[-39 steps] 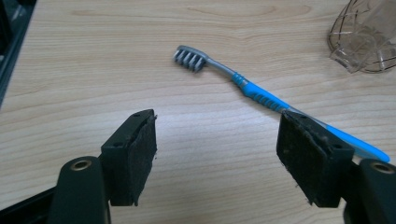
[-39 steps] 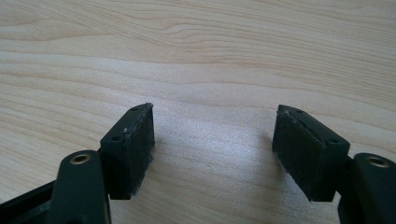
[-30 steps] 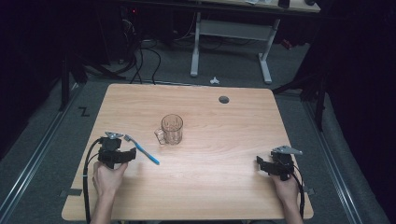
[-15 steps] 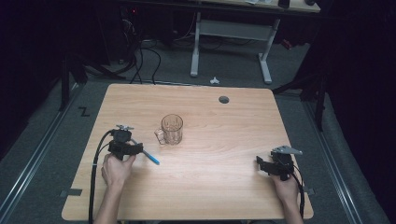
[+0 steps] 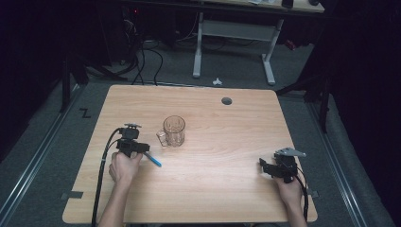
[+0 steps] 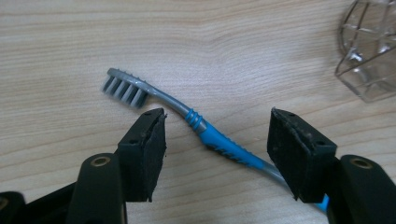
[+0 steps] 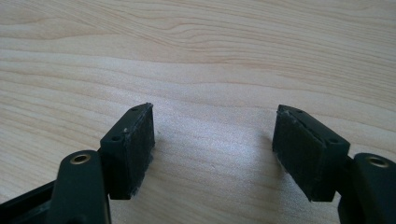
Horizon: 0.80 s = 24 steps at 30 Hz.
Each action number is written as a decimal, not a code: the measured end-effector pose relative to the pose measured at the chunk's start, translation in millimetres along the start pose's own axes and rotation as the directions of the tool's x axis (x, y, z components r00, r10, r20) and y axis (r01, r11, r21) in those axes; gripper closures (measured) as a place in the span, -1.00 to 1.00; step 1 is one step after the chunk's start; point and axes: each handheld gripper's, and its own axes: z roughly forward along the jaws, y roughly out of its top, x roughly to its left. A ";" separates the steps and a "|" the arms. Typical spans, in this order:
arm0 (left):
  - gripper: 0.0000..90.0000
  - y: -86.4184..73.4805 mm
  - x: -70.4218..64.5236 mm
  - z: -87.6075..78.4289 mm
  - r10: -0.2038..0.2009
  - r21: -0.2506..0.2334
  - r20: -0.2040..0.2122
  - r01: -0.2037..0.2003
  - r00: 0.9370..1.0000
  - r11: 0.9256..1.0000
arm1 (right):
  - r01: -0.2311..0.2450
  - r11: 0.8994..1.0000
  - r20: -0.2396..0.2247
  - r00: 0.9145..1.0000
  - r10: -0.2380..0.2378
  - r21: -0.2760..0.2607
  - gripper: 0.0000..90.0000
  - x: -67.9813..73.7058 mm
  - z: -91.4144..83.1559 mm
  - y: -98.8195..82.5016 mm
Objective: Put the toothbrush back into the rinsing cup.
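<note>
My left gripper [image 6: 212,135] hangs with its jaws spread wide over the blue and grey plastic toothbrush [image 6: 205,133], which lies flat on the pale wooden worktop [image 5: 227,137] at the lower left of the high view, its handle running between the jaws without touching either and its grey bristle head pointing to the upper left of my left gripper view. The clear faceted glass mug [image 5: 173,131] stands upright just above and right of that gripper in the high view. My right gripper [image 7: 212,140] sits at the lower right, jaws apart over bare wood.
</note>
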 end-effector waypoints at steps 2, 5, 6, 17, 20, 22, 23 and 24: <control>-0.16 0.0 -0.4 3.2 -0.002 0.014 -0.010 0.002 1.000 1.000 | 0.001 1.000 0.000 1.000 -0.001 0.000 -0.33 0.1 0.0 0.0; -0.15 0.2 -1.2 5.0 -0.003 0.017 -0.013 0.003 1.000 1.000 | 0.001 1.000 -0.001 1.000 -0.001 0.000 -0.33 0.2 0.0 0.0; -0.15 0.3 -1.3 5.9 -0.004 0.019 -0.012 0.005 1.000 1.000 | 0.001 1.000 -0.001 1.000 -0.001 0.000 -0.33 0.2 0.0 0.0; 0.06 0.9 0.0 10.3 -0.010 0.040 -0.009 0.010 1.000 0.999 | 0.000 1.000 -0.002 1.000 0.000 -0.001 -0.33 0.3 0.0 0.0; 0.16 1.1 1.1 9.7 -0.011 0.044 -0.010 0.011 1.000 0.999 | 0.000 1.000 -0.002 1.000 0.000 -0.001 -0.33 0.3 0.0 0.0; 0.19 1.4 2.4 9.2 -0.011 0.047 -0.009 0.012 1.000 0.999 | 0.000 1.000 -0.002 1.000 0.000 -0.001 -0.33 0.3 0.0 0.0; 0.22 1.5 3.1 9.2 -0.012 0.047 -0.010 0.012 1.000 0.999 | 0.001 1.000 -0.002 1.000 -0.001 -0.001 -0.33 0.3 0.0 0.0; 0.26 1.6 4.0 9.1 -0.012 0.049 -0.010 0.012 1.000 0.999 | 0.001 1.000 -0.002 1.000 -0.001 -0.001 -0.33 0.4 0.0 0.0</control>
